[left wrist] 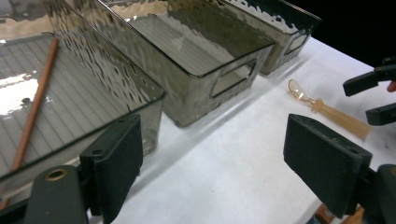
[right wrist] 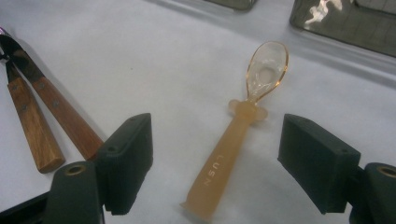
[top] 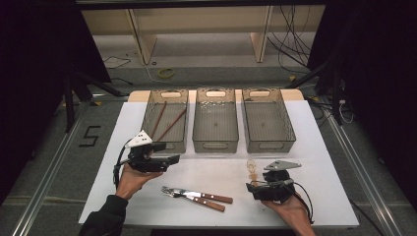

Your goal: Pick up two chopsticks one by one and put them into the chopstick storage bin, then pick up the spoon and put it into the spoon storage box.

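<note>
On the table point(top: 147, 206), both tools gape empty; the spoon's point(right wrist: 236, 135) handle end is cropped.

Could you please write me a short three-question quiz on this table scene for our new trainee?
1. True or false: the middle bin holds two chopsticks.
2. Which item lies between the jaws of the right gripper? A) a wooden-handled fork B) the translucent orange spoon C) a chopstick
3. Fill in: the two wooden-handled utensils lie on the white table between the ____ .

Key
1. False: the chopsticks are in the left bin.
2. B; the jaws stand open around it, not touching.
3. Two grippers; the left gripper is open too.
</note>
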A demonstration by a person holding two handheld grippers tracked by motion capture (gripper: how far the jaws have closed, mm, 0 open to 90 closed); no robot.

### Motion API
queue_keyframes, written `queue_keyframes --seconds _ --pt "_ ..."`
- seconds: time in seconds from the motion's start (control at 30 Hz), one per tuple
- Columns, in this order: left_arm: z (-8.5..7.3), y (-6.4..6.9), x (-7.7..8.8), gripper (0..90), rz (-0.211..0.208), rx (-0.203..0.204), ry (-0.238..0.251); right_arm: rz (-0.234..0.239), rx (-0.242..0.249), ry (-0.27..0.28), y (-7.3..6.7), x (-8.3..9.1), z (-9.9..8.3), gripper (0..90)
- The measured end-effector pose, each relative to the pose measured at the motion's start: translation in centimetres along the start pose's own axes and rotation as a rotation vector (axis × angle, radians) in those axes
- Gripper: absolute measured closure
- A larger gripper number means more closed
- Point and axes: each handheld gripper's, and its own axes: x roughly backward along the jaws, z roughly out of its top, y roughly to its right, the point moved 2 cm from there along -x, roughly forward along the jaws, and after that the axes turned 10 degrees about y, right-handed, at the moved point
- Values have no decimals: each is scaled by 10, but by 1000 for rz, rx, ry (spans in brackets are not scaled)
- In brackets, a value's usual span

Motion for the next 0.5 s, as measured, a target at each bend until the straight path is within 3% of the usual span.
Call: queue_keyframes --seconds 0.5 --pt "-17 10 10 177 4 -8 23 -8 -3 -87 -3 -7 -3 285"
